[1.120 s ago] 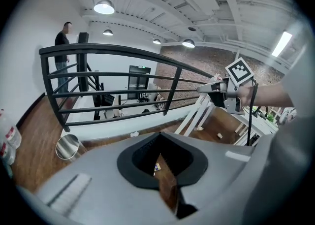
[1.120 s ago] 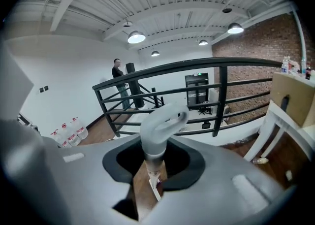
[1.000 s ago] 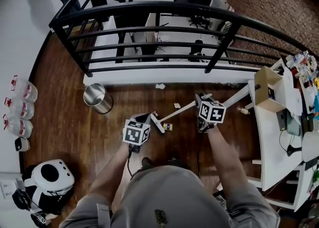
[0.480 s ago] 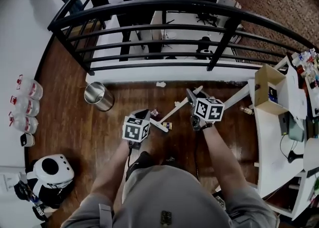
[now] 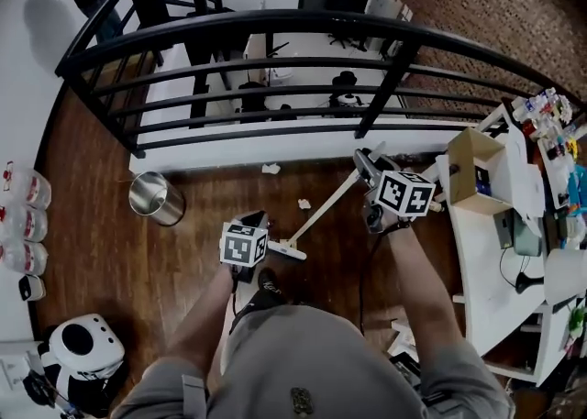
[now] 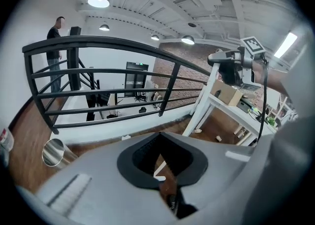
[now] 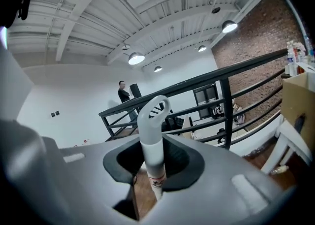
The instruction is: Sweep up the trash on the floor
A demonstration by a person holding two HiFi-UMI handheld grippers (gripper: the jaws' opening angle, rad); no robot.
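My right gripper is shut on the white broom handle; its jaws have just been closing a little with the handle between them. The handle slants down and left to the broom head, which lies on the wood floor just right of my left gripper. That gripper is shut, and I see the broom head through the gap above its jaws. Crumpled white trash lies by the railing's base, and another piece lies nearer the broom. The far piece also shows in the left gripper view.
A silver bin stands on the floor at the left. A black railing runs across ahead. At the right stands a white table with a cardboard box. Bottles line the left wall. A person stands far off.
My right gripper has risen and gone right with the broom handle. The broom head has slid closer to my left gripper, which has shifted slightly.
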